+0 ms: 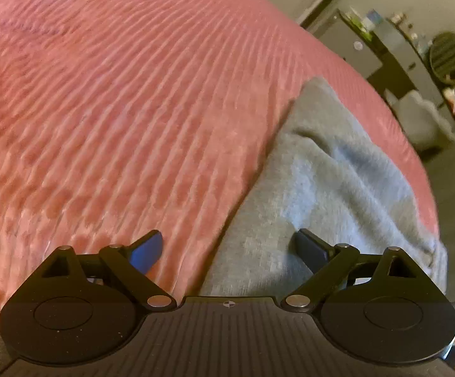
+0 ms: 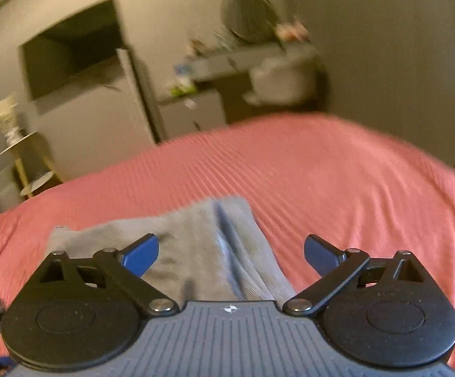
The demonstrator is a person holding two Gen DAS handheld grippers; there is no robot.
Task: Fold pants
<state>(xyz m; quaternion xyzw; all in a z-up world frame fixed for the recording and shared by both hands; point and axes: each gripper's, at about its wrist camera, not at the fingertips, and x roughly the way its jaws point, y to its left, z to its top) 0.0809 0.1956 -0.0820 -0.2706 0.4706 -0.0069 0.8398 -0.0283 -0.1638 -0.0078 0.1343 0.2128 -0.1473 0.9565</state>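
Left wrist view: left tongs (image 1: 229, 251) and right tongs (image 2: 231, 256) spread, empty, above grey pants (image 1: 331, 188).

Grey pants (image 1: 337, 188) on a pink ribbed bedspread (image 1: 117, 110).

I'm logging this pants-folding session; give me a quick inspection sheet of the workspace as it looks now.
Surface: bed with pink ribbed bedspread.
Job's things: grey pants lying folded near the bed's edge.
Clutter: nothing seen on the bed.
Grippers: left gripper open, over the pants' edge; right gripper open, empty, above the pants.
Cables: nothing seen.
Surroundings: dresser with small items, round mirror, tiered side table.
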